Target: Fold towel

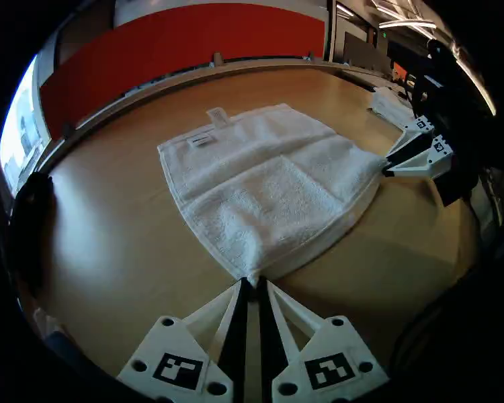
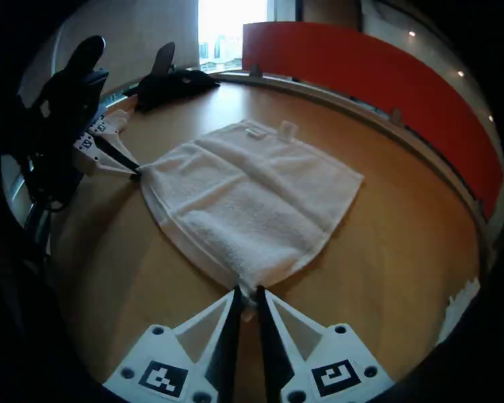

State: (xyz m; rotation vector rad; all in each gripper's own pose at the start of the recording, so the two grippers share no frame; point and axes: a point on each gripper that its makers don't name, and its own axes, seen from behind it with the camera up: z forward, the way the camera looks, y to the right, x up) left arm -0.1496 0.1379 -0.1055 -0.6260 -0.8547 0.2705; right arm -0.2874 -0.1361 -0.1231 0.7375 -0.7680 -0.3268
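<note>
Folded white terry towel (image 1: pixel 265 181), flat on tan wooden table (image 1: pixel 111 235); left gripper (image 1: pixel 252 282) clamps one corner, right gripper (image 2: pixel 247 293) clamps the neighbouring corner. Behind table: red partition (image 1: pixel 185 40).

White towel (image 1: pixel 265 185) lies folded flat on wood table (tag at far edge), 2 near corners pinched.

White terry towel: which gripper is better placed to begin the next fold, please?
Neither clearly: left gripper and right gripper each pinch a white terry towel corner, so likely both together.
</note>
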